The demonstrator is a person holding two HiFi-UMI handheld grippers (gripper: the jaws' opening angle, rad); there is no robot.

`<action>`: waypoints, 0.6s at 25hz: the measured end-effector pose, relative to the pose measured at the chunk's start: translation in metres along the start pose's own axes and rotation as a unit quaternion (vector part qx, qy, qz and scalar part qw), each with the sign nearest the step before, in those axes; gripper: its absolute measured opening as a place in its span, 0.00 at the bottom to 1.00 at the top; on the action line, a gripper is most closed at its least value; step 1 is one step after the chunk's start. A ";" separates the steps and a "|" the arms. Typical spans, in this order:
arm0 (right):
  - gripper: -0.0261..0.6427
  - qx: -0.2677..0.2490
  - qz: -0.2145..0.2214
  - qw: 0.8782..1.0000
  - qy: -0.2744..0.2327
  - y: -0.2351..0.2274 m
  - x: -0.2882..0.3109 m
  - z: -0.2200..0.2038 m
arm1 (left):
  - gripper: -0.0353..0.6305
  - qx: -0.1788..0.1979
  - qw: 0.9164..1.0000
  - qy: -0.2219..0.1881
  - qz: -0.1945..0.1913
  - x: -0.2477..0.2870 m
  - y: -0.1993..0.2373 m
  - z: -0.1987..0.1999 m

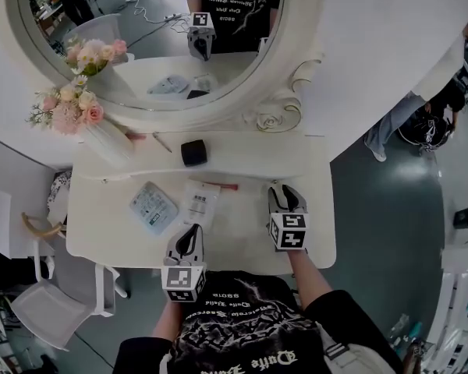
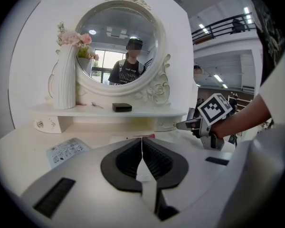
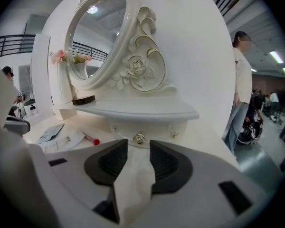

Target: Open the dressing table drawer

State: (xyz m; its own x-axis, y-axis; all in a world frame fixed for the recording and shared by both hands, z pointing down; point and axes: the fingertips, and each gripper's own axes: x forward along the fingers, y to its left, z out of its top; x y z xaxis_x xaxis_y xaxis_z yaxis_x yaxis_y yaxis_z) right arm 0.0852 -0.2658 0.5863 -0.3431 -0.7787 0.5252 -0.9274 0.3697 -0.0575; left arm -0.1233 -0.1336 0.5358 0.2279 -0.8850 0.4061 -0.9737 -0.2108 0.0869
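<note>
**Subject.** The drawer (image 3: 143,128) is the small one under the right end of the raised shelf (image 3: 133,109), set back on the tabletop (image 1: 238,224) below the mirror (image 3: 92,37). Its front is shut flush. A round metal knob (image 3: 139,138) sits low on the front, facing the person. The front runs side to side, so the drawer should slide straight out toward the person.

**Deciding relation.** In the right gripper view the knob lies dead ahead of the right tongs (image 3: 138,146), on the centre line between the two pads and just beyond their tips. These tongs stand apart with nothing between them, and the gap looks wider than the knob. No contact with the knob is visible. The tongs point slightly downward at the drawer front, roughly square to it.

**Judgement.** The step in hand is the approach to the knob. A short straight advance should put the knob between the pads. They would then close on it and draw back along the same line. A sideways drift would set one pad against the drawer front.

**Other hand.** The left tongs (image 2: 142,140) are closed together on nothing. They hang over the front of the tabletop, well apart from the drawer and to its left. The right hand is plainly the nearer.

**Surroundings.** A red-capped pen (image 3: 90,139) and paper leaflets (image 3: 61,137) lie left of the drawer, off the pull line.
</note>
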 end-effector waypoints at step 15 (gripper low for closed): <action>0.25 -0.005 0.000 1.000 0.010 -0.001 0.026 0.004 | 0.08 -0.004 1.000 0.016 0.011 0.000 0.009 -0.008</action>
State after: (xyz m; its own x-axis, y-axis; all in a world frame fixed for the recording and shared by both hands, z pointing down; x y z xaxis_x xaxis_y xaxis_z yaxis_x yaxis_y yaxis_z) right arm 0.0767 -0.2879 0.5967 -0.3403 -0.7680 0.5426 -0.9258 0.3747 -0.0502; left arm -0.1319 -0.1323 0.5442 0.2061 -0.8755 0.4370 -0.9785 -0.1883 0.0841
